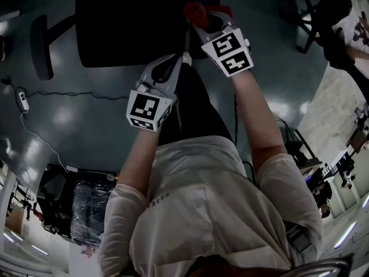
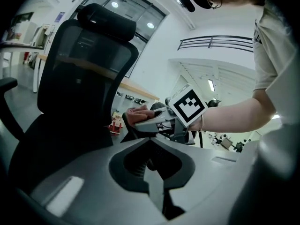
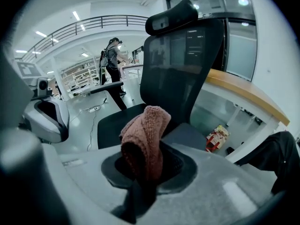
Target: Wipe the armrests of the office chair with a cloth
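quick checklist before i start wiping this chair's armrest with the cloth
1. Cloth secure in the right gripper: ok, jaws shut on it.
2. Left gripper empty: ok, jaws together on nothing.
3. Near armrest in front of the cloth: ok, its grey pad lies just beyond.
4. Cloth touching that armrest: cannot tell.
5. Far armrest bare: ok, nothing on it.

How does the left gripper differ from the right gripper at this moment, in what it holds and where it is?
The right gripper is shut on a reddish cloth; the left gripper is shut on nothing. In the head view the right gripper reaches farther forward, to the edge of the office chair, while the left gripper is nearer the person. Both carry a marker cube.
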`<state>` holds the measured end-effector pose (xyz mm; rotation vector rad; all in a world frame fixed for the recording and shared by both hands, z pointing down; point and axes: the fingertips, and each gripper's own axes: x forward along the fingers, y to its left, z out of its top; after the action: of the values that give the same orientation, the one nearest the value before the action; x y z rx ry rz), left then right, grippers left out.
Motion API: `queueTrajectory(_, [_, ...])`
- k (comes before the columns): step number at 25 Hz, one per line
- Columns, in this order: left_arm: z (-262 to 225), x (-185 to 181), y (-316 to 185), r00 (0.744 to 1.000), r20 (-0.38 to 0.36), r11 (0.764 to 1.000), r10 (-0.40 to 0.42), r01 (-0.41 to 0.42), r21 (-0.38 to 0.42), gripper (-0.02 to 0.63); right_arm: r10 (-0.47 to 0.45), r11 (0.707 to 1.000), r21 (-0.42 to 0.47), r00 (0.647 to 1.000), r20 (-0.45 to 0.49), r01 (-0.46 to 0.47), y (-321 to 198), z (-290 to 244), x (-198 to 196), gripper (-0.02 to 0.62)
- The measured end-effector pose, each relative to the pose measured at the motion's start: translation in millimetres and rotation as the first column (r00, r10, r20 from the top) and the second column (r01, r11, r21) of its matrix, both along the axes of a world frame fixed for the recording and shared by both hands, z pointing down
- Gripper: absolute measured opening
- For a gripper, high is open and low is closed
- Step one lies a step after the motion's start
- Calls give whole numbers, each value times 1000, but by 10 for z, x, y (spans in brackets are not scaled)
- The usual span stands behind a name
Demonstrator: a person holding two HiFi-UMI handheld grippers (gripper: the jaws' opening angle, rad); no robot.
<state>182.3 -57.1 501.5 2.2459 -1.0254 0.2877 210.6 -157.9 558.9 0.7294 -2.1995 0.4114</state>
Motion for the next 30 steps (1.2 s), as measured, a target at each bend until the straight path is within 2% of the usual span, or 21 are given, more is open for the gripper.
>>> queueTrajectory(7, [-11, 24, 439, 996, -15, 996, 84, -84, 3, 17, 63, 998, -9, 998, 15, -63, 560, -11, 7, 53])
queueTrajectory(15, [-101, -301, 754, 997, -13, 996, 82, -81, 33, 17, 140, 990, -23, 989, 39, -139, 1180, -36, -56, 53])
queueTrajectory(19, [-135, -429, 853, 995, -10, 994, 98, -98, 48, 17, 179, 976, -127, 984, 25, -175, 1570, 41, -53, 52])
queueTrajectory(21, [-141, -444, 890, 994, -10, 993, 106, -105, 51, 17, 224, 964, -152, 974, 25, -218, 1717, 50, 14, 52])
queueTrajectory(25, [-144, -423, 877, 993, -7, 992, 116, -115, 51, 17, 317, 942, -130, 947, 47, -309, 1739, -76, 252, 52])
queueTrajectory(30, [-160, -200, 683, 993, 0, 992, 115, -114, 45, 17, 349, 935, -87, 937, 30, -345, 1382, -197, 735, 52])
